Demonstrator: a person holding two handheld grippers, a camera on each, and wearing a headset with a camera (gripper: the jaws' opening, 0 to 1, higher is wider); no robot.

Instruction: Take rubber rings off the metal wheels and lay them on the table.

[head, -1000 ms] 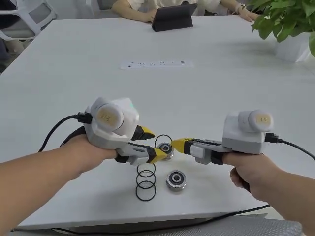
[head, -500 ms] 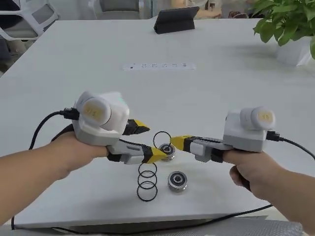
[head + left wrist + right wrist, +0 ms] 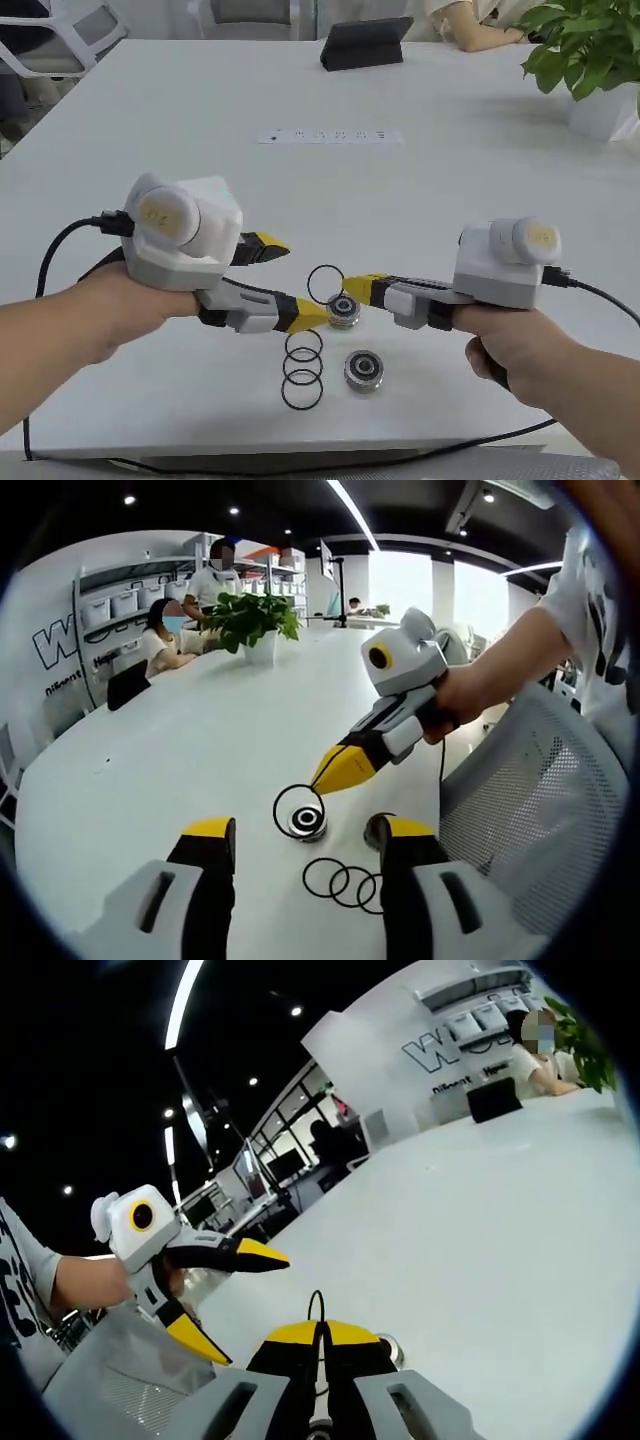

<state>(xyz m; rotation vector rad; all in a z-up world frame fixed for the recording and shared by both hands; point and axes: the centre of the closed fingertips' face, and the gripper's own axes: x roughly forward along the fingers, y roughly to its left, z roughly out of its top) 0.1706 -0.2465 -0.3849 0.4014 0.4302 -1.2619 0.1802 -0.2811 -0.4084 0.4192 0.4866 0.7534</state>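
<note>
My right gripper (image 3: 352, 288) (image 3: 318, 1330) is shut on a thin black rubber ring (image 3: 325, 283) (image 3: 298, 802) that stands up just above a metal wheel (image 3: 343, 310) (image 3: 307, 821) on the white table. My left gripper (image 3: 306, 281) (image 3: 300, 826) is open, its yellow-tipped jaws spread on either side of that wheel without touching it. A second wheel (image 3: 363, 368) lies nearer the front edge. Three loose rings (image 3: 302, 365) (image 3: 345, 881) lie in a row beside it. In the left gripper view the right gripper (image 3: 318, 783) points in from the right.
The white table (image 3: 150, 150) runs far back. A power strip (image 3: 330, 136) lies mid-table, a dark tablet (image 3: 364, 44) stands at the far edge and a potted plant (image 3: 590, 50) at the far right. Cables trail from both grippers. People sit at the far end.
My left gripper has drawn back a little to the left, away from the wheel. The right gripper still holds the ring in the same place. The head camera has tilted.
</note>
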